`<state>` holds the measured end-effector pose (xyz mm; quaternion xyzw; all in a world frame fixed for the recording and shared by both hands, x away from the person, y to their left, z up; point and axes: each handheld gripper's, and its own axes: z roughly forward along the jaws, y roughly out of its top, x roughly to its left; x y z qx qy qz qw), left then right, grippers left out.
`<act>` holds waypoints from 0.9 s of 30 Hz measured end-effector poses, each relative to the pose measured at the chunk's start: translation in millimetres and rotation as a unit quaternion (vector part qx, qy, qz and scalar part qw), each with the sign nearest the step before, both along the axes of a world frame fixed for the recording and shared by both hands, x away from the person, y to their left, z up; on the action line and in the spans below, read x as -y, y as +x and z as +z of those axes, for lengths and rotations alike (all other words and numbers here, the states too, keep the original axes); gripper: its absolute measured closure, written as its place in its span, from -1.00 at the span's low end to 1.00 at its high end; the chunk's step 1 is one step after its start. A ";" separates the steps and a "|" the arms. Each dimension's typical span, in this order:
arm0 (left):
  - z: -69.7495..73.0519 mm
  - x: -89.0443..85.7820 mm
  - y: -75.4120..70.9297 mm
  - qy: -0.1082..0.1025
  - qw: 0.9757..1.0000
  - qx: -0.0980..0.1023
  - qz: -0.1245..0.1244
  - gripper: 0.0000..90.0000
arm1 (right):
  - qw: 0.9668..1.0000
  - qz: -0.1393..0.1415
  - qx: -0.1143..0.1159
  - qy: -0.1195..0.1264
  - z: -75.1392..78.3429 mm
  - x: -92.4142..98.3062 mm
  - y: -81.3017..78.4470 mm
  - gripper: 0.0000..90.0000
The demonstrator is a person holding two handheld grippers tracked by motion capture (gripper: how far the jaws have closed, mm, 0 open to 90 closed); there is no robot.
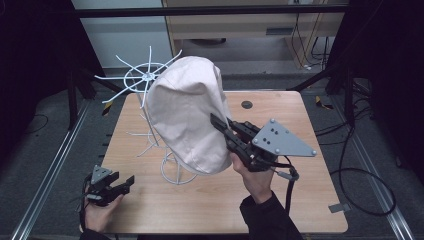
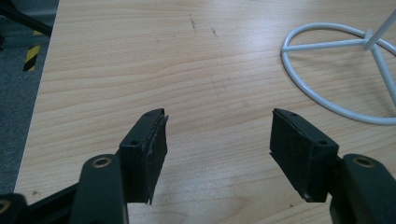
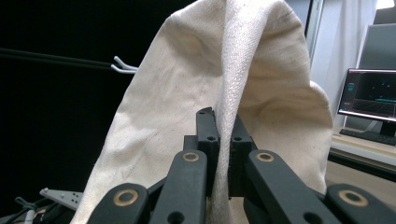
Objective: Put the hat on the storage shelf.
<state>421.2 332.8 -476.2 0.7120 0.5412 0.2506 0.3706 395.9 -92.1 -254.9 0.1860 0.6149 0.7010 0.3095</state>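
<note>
Cloth bag (image 1: 187,112), cream and coarse-woven, hangs draped over the top of a white wire rack (image 1: 145,77) that stands on the tabletop (image 1: 300,130). In the high view we see the bag covering the rack's upper part and reaching down towards its round wire base (image 2: 327,88), with several of the rack's thin prongs fanning out free to the left of the fabric.

Our right gripper (image 1: 220,124) comes in from the right and is raised off the tabletop, tilted up and to the left against the bag's right side. In the right gripper view its jaws are clamped tight on a vertical seam or fold of the cloth, the fabric pinched between the two black pads and rising above them into a rounded peak. A grey three-cornered plate sits on top of this gripper, and its cable trails down over the wood.

Our left gripper (image 1: 120,186) rests low near the front left corner of the tabletop, well apart from the bag. In the left gripper view its jaws stand apart with nothing between them, bare wood showing in the gap, and the rack's ring base lies ahead and to the right of them.
</note>
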 end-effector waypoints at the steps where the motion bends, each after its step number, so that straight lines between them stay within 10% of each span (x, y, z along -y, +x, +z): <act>1: -0.2 0.2 0.1 0.000 1.000 0.000 0.000 -0.20 | 1.000 0.002 -0.002 -0.002 -2.1 0.5 0.2 0.96; 27: -0.6 0.2 0.3 0.000 1.000 -0.002 0.000 -0.20 | 0.996 0.009 -0.067 -0.051 -33.9 -9.0 14.4 0.91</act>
